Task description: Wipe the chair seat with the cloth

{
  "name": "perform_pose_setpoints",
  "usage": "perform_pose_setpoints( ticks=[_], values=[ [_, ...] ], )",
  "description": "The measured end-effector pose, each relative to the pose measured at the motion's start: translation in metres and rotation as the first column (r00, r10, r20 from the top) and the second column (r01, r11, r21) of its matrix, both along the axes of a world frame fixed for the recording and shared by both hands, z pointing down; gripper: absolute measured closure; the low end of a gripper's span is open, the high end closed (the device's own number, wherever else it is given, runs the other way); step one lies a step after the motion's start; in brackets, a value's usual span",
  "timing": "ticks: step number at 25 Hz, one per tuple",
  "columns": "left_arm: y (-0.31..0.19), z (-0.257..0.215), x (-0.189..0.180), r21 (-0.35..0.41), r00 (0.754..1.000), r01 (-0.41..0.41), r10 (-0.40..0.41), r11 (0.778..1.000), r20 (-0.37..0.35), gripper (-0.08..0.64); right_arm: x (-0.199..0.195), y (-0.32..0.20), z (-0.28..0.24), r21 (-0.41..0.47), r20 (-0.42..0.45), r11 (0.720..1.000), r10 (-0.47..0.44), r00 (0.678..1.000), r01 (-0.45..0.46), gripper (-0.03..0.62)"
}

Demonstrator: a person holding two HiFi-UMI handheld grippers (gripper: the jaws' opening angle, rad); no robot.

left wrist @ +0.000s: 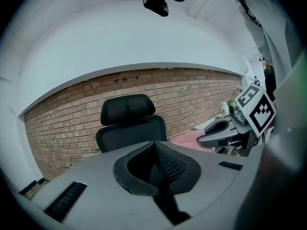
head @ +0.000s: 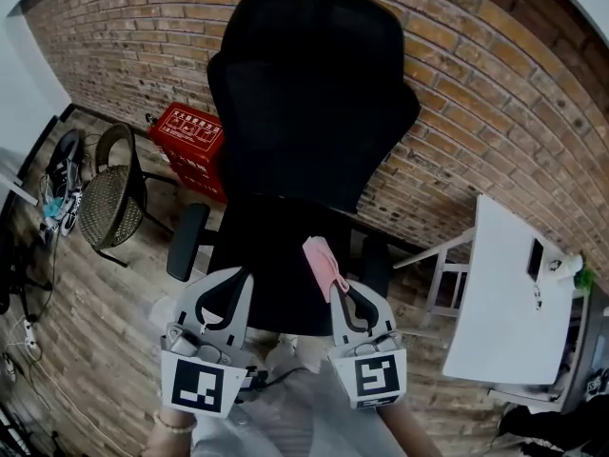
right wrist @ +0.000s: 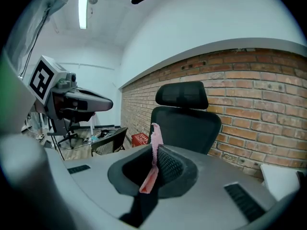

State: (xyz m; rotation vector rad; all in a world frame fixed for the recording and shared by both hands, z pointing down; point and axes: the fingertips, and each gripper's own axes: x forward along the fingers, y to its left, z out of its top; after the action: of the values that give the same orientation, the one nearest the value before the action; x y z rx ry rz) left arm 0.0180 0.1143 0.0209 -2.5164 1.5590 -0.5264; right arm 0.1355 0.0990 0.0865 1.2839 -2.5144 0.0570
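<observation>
- My right gripper is clamped on the pink cloth, near the black chair seat.
- My left gripper is clenched with nothing in it.

Office-style workroom. A black high-backed office chair with headrest and armrests stands before an exposed brick wall on a wood-plank floor. A white desk stands at right; a red crate, a woven chair and loose cables lie at left.
</observation>
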Motion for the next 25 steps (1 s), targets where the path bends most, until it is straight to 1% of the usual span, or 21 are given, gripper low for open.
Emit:
perform_pose_setpoints(
  ticks=[5,8,11,16,19,25],
  values=[
    [-0.026,0.017,0.0,-0.035,1.0,0.001,-0.001,0.999,0.001,0.541,0.002,-0.019,0.023,-0.083,0.023,0.996,0.017,1.0,-0.015,0.542],
    [-0.041,0.032,-0.003,-0.059,1.0,-0.006,0.007,0.998,0.003,0.541,0.002,-0.033,0.038,-0.118,0.029,0.993,0.032,0.999,-0.028,0.543],
    [-0.056,0.045,-0.01,-0.076,1.0,-0.024,0.024,0.997,0.003,0.541,0.002,-0.046,0.056,-0.167,0.014,0.984,0.058,0.998,-0.055,0.543],
    [-0.085,0.07,-0.024,-0.102,0.999,-0.036,0.037,0.994,0.013,0.541,-0.002,-0.075,0.083,-0.226,0.02,0.97,0.098,0.995,-0.091,0.542],
    [-0.104,0.086,-0.037,-0.111,0.999,-0.034,0.038,0.993,0.031,0.541,-0.011,-0.092,0.103,-0.247,0.008,0.964,0.103,0.995,-0.098,0.541],
    [-0.129,0.129,-0.069,-0.154,1.0,0.004,-0.001,0.988,0.021,0.541,-0.039,-0.118,0.147,-0.283,-0.017,0.956,0.073,0.997,-0.075,0.542]
  ],
)
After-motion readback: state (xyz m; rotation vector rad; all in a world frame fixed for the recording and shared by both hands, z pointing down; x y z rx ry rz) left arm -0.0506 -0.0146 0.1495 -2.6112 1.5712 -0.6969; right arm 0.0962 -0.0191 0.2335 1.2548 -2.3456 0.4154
